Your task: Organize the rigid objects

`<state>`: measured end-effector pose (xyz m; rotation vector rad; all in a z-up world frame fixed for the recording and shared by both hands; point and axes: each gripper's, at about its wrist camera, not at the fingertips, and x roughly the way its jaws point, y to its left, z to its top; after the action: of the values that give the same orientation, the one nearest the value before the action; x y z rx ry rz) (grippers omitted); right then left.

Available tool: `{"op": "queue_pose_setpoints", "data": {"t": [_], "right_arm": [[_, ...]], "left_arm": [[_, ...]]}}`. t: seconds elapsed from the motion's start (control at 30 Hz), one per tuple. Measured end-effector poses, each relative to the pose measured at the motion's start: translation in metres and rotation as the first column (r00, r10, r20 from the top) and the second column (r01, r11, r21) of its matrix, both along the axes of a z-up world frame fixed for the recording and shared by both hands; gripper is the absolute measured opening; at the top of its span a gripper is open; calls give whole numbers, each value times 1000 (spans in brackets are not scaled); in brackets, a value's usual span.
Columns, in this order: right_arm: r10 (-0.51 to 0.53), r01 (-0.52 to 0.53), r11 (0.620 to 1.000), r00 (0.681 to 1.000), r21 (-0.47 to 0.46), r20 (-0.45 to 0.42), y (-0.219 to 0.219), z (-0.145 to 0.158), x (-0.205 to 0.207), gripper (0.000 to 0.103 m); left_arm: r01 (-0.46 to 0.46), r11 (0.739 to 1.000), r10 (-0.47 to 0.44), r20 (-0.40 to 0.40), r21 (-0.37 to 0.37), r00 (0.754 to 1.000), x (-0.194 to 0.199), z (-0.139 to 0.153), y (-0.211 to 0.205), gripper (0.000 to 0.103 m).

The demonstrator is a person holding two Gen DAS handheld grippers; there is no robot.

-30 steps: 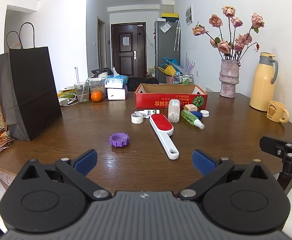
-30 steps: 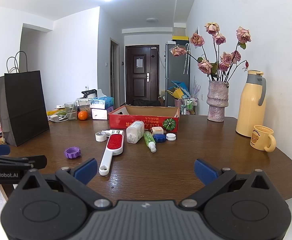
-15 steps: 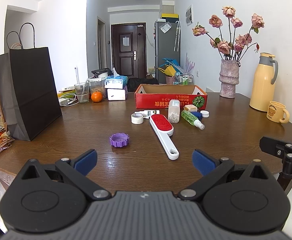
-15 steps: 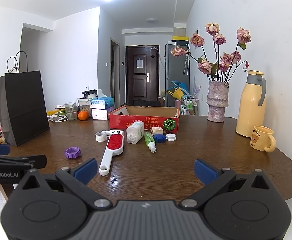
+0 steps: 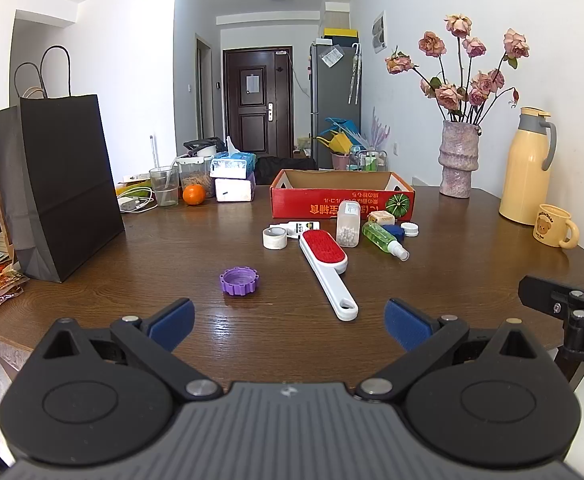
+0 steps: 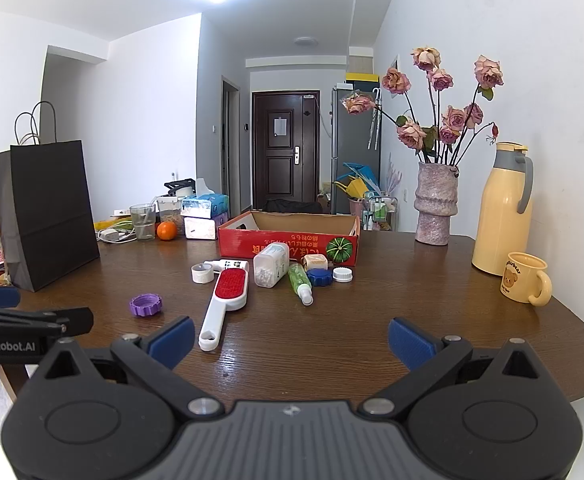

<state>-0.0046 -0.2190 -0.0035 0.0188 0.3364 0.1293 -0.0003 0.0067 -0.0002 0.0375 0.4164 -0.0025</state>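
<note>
A red cardboard box (image 5: pixel 341 200) (image 6: pixel 288 240) sits mid-table, open on top. In front of it lie a red-and-white lint brush (image 5: pixel 325 266) (image 6: pixel 226 300), a purple cap (image 5: pixel 240 280) (image 6: pixel 145 305), a tape roll (image 5: pixel 274 237) (image 6: pixel 202 273), a clear jar of white beads (image 5: pixel 347 224) (image 6: pixel 270 266), a green spray bottle (image 5: pixel 383 238) (image 6: pixel 299 280), a blue cap (image 6: pixel 319 277) and a white cap (image 5: pixel 409 229) (image 6: pixel 342 275). My left gripper (image 5: pixel 290 326) and right gripper (image 6: pixel 291 340) both hover open and empty over the table's near edge, short of the objects.
A black paper bag (image 5: pixel 58 184) stands at the left. At the right are a vase of roses (image 5: pixel 457 158), a yellow thermos (image 5: pixel 527 168) and a yellow mug (image 5: pixel 553 226). A glass, an orange (image 5: pixel 194 194) and tissue packs sit at the back left.
</note>
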Motion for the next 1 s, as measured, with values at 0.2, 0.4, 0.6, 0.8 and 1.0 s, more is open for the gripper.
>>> {"op": "queue_pose_setpoints", "data": {"t": [0.2, 0.4, 0.6, 0.8, 1.0], "right_arm": [[0, 0, 1000, 1000, -1, 1, -3, 2, -2, 103], [3, -3, 1000, 1000, -2, -5, -2, 2, 2, 103], [9, -9, 1000, 1000, 3, -23, 0, -2, 17, 103], [19, -19, 1000, 999, 5, -41, 1, -4, 32, 103], [22, -22, 1000, 998, 0, -64, 6, -8, 49, 103]], "left_arm": [[-1, 1000, 1, -2, 0, 1000, 1, 0, 0, 103], [-7, 1000, 7, -10, 2, 1000, 7, 4, 2, 103], [-14, 1000, 14, -20, -4, 1000, 19, -1, 3, 103], [-29, 1000, 28, -39, -7, 999, 34, -6, 6, 103], [-35, 999, 34, -60, -11, 998, 51, -11, 11, 103]]}}
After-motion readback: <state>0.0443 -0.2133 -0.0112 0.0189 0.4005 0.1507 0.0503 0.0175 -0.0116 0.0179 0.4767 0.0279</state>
